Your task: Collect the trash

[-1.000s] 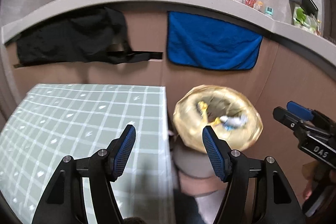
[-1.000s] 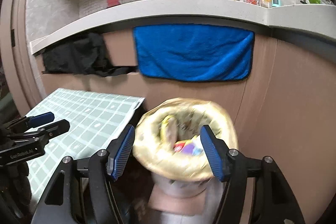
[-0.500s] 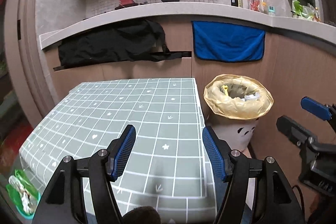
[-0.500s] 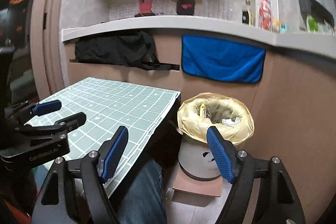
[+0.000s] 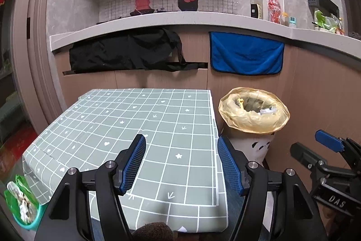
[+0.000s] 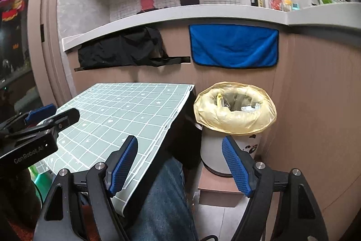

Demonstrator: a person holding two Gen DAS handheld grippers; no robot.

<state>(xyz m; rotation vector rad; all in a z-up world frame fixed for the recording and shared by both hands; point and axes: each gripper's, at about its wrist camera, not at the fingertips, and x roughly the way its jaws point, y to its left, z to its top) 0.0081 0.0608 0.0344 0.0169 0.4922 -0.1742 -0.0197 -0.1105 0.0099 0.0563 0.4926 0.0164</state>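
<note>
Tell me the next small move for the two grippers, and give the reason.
Probably swing the left gripper toward the green bag low beside the table. Both grippers are open and empty, the tabletop shows no trash, the bin already holds some, and that bag seems the only trash left in view.

Left gripper (image 5: 180, 164) and right gripper (image 6: 180, 164) both angle downward, jaws wide apart, gripping nothing.
</note>
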